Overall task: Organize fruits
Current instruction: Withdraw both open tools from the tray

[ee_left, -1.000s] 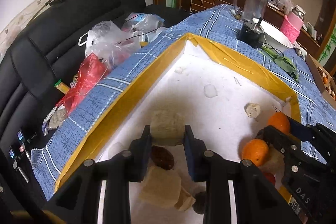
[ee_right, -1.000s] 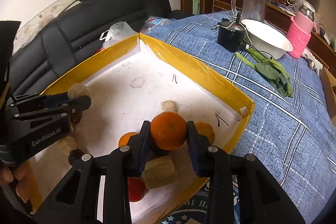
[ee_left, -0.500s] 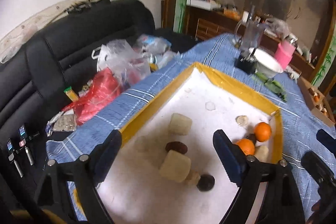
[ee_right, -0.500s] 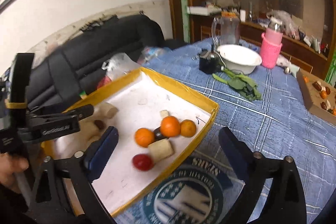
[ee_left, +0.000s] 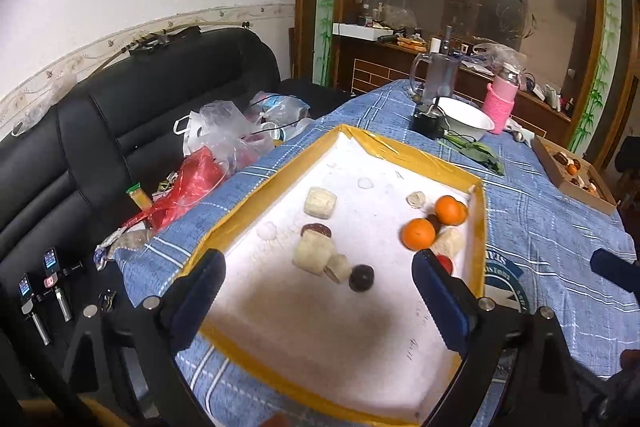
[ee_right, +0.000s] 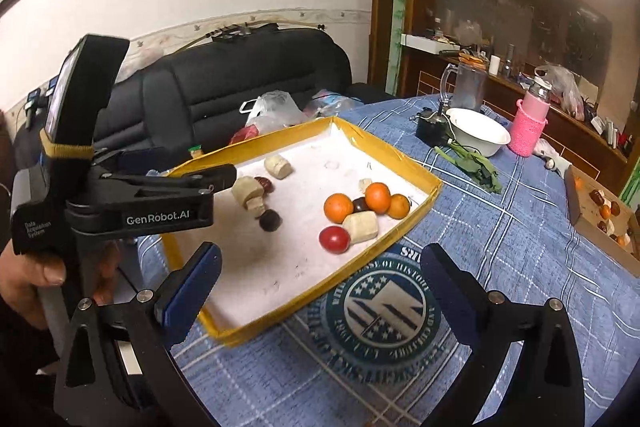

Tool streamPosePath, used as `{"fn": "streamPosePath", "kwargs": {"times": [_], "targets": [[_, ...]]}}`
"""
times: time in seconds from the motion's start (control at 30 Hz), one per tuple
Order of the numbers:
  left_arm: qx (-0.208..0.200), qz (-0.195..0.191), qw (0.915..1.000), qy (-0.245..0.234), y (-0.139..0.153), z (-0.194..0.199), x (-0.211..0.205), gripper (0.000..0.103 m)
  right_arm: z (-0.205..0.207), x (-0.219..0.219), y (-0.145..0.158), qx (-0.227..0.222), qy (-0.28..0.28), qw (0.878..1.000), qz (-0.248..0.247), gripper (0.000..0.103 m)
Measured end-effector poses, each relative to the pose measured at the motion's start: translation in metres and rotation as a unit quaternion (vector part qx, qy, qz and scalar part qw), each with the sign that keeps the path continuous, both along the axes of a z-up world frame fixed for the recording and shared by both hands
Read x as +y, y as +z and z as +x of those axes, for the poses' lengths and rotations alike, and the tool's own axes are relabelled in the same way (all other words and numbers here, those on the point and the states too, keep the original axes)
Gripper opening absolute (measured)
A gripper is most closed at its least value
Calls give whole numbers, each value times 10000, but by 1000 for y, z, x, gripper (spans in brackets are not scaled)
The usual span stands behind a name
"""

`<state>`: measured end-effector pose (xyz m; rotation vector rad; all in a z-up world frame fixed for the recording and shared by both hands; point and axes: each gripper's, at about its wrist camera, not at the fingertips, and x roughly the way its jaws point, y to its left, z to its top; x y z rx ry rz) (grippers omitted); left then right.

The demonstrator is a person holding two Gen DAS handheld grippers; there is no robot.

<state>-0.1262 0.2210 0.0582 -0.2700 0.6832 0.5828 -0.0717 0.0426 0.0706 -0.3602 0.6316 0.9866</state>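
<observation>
Three oranges, a red fruit and pale chunks lie clustered in the yellow-rimmed tray.

Wide bare floor at the near end of the tray, nothing between the raised wall and the dark fruit. Mid-tray is split: pale blocks crowd the left, oranges and the red fruit bunch against the right wall, an open lane between. Beside the tray, bare cloth runs to the bowl.
</observation>
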Motion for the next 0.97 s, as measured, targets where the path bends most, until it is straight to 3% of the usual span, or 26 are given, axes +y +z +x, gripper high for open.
{"fn": "streamPosePath", "kwargs": {"times": [0.7, 0.83, 0.97], "targets": [[157, 185, 9995, 179, 3, -8, -16, 97, -10, -21, -5, 140, -53, 9997, 201, 101], [160, -14, 9997, 199, 0, -7, -15, 98, -8, -23, -6, 195, -50, 9994, 263, 101], [194, 60, 9994, 267, -1, -4, -16, 98, -5, -26, -7, 248, -80, 9992, 315, 101]]}}
